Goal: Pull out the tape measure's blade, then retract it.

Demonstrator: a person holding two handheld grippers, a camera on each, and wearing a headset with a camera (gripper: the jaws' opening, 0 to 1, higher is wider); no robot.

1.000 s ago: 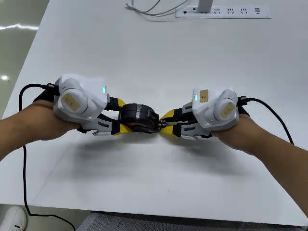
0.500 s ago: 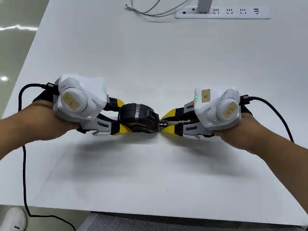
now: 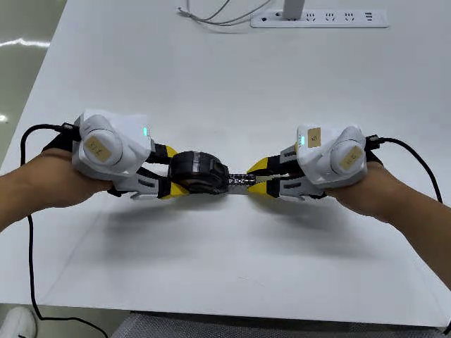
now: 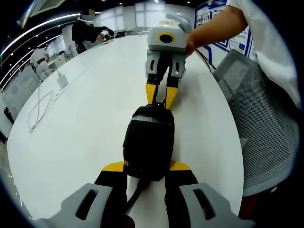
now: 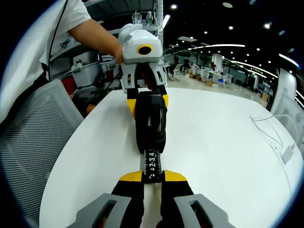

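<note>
A black tape measure (image 3: 199,173) is held just above the white table (image 3: 225,91), with my left gripper (image 3: 173,180) shut on its case (image 4: 148,141). A short length of blade (image 3: 239,180) with printed numbers (image 5: 151,165) sticks out of the case toward the right. My right gripper (image 3: 256,179) is shut on the blade's end, its yellow-tipped fingers (image 5: 175,177) pinching it. The two grippers face each other, the right gripper (image 4: 160,96) seen beyond the case in the left gripper view, the left gripper (image 5: 145,107) beyond the case (image 5: 151,121) in the right gripper view.
A white power strip (image 3: 320,17) with cables (image 3: 211,15) lies at the table's far edge. Black cords (image 3: 28,225) trail from both grippers. A mesh chair (image 4: 256,118) stands at the near edge, by the person's body. Bare tabletop stretches all around the grippers.
My right gripper has moved to the right, away from the case, drawing a short piece of blade out. The left gripper holds the case about where it was.
</note>
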